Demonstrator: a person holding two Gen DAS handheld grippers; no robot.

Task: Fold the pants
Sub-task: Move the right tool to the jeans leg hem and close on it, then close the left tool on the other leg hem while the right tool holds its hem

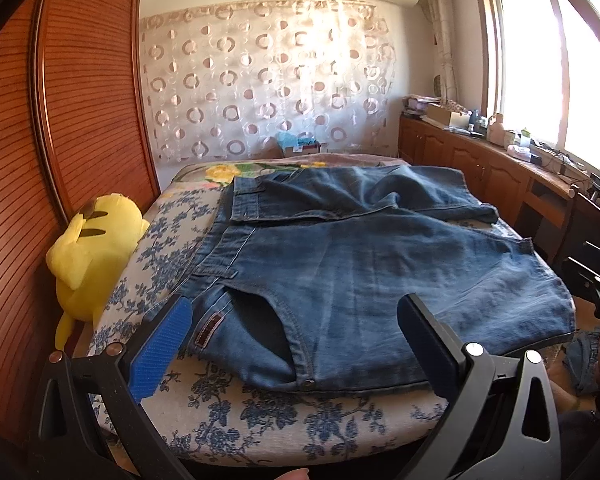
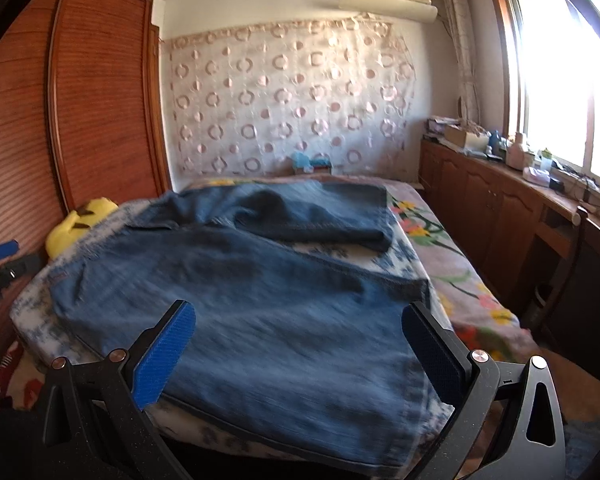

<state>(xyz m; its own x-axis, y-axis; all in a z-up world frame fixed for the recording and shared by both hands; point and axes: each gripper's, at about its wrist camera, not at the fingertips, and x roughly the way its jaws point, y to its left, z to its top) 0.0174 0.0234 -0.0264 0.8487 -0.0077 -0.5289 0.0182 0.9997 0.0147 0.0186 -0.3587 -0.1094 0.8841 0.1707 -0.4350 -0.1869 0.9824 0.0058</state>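
jeans on bed, both tools wide

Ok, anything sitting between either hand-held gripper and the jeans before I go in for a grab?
Nothing visible. The left hand-held gripper and the right hand-held gripper both hang open right at the near edge of the jeans, with only denim between the fingers. The yellow plush toy sits off to the left by the wardrobe.

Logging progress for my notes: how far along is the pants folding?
Early stage. Done: the jeans lie spread on the bed, one leg doubled back. In hand: nothing; left gripper and right gripper are open near the closest edge. Left: all main folds.
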